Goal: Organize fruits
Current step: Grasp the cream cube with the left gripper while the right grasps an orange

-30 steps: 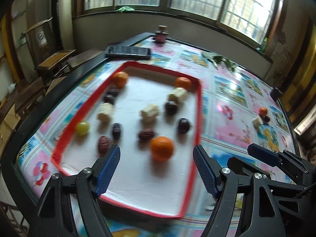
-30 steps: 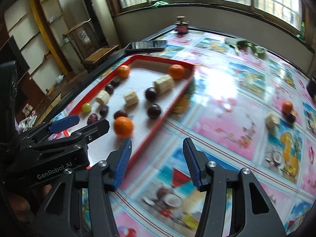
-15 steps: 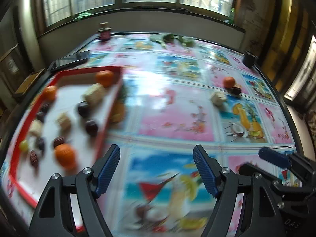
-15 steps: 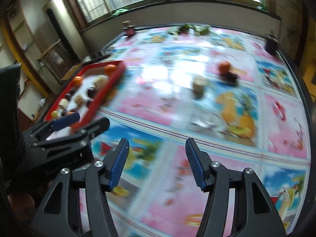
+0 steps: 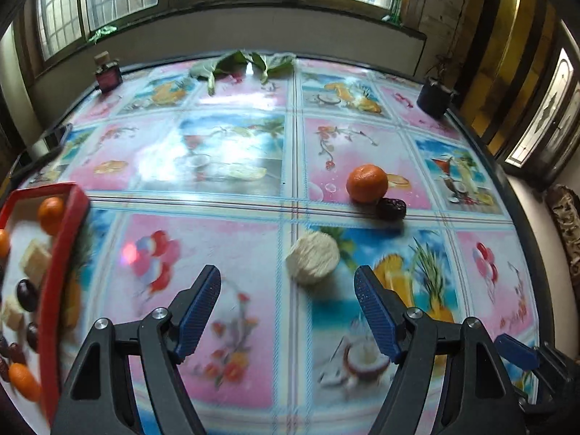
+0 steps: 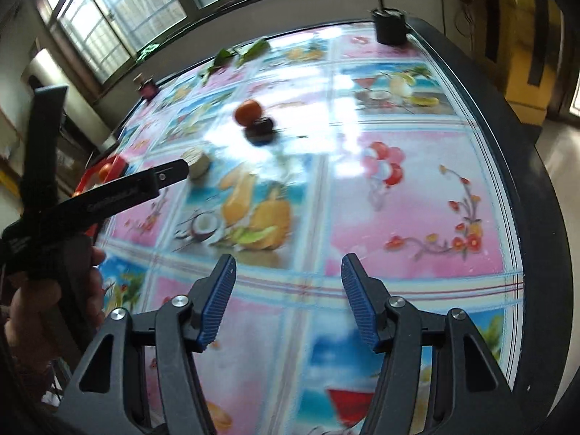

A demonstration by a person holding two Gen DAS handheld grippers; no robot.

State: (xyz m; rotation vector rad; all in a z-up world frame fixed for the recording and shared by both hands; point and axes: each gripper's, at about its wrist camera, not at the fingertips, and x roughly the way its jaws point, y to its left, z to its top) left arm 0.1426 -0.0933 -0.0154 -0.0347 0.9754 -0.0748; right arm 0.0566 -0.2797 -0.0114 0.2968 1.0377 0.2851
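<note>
Reaching for the strays, the left gripper [image 5: 288, 299] is hovering with jaws spread and empty just short of the pale fruit chunk [image 5: 313, 259]; the tangerine [image 5: 367, 183] and dark date [image 5: 391, 208] are touching beyond. Right gripper [image 6: 288, 299] jaws are parted, holding nothing. Next, likely a pinch, then over to the red tray [image 5: 59, 253].

A round orange tangerine [image 5: 367, 183] sits on the table, touching a dark wrinkly date [image 5: 391, 209] at its 5 o'clock. A pale, stubby banana chunk [image 5: 313, 258] lies near, at the tangerine's 7 o'clock.
</note>
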